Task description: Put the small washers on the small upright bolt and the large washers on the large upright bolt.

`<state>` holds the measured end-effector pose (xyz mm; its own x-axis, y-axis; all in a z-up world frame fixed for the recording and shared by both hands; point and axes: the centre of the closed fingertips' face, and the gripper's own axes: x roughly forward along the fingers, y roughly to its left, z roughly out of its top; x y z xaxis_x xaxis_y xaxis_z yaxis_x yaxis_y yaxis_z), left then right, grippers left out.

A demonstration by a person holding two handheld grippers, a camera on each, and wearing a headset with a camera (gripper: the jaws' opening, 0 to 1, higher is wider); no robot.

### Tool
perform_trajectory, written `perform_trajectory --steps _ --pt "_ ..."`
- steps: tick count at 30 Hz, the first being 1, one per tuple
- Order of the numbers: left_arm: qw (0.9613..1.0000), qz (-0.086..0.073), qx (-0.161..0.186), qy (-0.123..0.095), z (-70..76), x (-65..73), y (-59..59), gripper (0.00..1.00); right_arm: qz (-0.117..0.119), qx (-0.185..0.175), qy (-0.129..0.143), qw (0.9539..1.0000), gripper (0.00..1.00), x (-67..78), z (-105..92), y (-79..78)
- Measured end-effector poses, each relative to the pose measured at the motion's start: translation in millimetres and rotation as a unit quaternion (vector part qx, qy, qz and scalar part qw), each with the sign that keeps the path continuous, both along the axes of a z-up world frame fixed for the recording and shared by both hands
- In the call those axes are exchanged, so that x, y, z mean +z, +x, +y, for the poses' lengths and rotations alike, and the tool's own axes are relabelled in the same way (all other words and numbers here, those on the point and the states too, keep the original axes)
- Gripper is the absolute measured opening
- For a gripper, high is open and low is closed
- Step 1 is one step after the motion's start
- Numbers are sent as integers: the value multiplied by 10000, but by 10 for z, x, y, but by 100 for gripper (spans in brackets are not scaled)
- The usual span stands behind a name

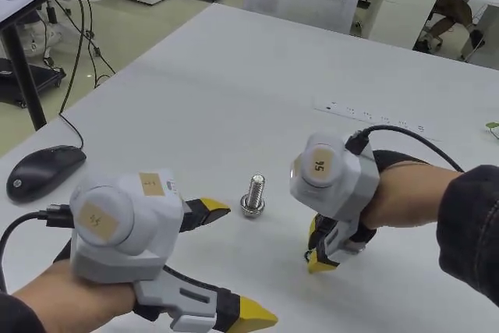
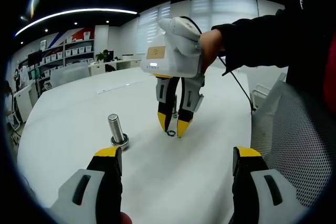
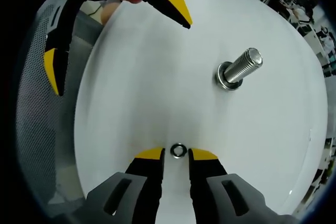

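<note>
Holding the right gripper (image 3: 175, 156) tip-down on the white table (image 1: 234, 91), jaws slightly apart, with a small washer (image 3: 178, 150) lying between its tips. Holding the left gripper (image 2: 177, 153) opposite, jaws wide apart. Standing between both grippers: upright bolt (image 3: 240, 69). Working in an open office.

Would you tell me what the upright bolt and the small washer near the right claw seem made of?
The bolt looks like bright plated steel: silvery, shiny threads. The washer appears to be darker metal, a dull grey ring; too small to be sure.
</note>
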<state>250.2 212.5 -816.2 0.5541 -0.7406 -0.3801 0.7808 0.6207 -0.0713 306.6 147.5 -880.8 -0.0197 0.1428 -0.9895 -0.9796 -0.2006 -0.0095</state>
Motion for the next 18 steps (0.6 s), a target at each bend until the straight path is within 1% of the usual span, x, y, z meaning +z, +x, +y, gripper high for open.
perform_trajectory --steps 2,18 --pt "10000 -2 0 0 -2 0 -1 87 -32 15 0 10000 16 -3 0 3" --pt "10000 2 -16 20 -14 0 -13 87 -58 32 -14 10000 14 -5 -14 0"
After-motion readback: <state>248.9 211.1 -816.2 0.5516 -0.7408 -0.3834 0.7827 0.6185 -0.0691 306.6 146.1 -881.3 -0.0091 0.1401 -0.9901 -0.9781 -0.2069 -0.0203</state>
